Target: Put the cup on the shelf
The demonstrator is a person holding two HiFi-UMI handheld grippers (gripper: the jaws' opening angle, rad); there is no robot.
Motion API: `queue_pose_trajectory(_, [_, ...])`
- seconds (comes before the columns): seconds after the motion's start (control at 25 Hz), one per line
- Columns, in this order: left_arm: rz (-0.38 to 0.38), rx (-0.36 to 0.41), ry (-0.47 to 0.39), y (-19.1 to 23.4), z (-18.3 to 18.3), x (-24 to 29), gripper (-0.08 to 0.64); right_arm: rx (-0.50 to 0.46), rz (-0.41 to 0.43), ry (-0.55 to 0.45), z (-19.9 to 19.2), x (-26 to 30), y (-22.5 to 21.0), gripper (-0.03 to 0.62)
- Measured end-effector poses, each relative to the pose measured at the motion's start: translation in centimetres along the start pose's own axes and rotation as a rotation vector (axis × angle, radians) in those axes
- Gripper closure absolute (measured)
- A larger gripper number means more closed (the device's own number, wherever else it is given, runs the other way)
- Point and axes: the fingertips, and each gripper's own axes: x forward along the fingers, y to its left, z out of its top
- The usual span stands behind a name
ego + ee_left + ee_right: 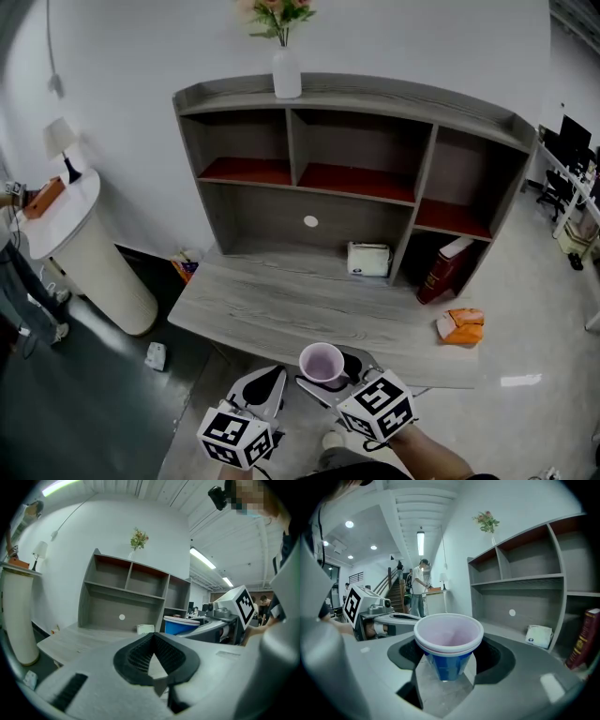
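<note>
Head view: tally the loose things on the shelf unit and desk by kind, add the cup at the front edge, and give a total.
Vase of flowers: 1
White box: 1
Red book: 1
Orange packet: 1
Cup: 1
Total: 5

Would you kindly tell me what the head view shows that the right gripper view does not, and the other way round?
Only the head view shows the orange packet lying at the right end of the desk. Only the right gripper view shows the blue outer wall of the cup, the people standing by a staircase, and the ceiling lights. Both show the cup, the shelf, the vase of flowers on top of it, the red book and the white box.
</note>
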Motion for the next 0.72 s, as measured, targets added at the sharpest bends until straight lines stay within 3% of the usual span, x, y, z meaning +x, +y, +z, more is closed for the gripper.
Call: queue_pose_trajectory(0.72, [0.103,0.01,-0.051,5.6,4.1,6.7,0.571,-0.07,0.066,-0.013,4.8,5.5,-7.5,0.279])
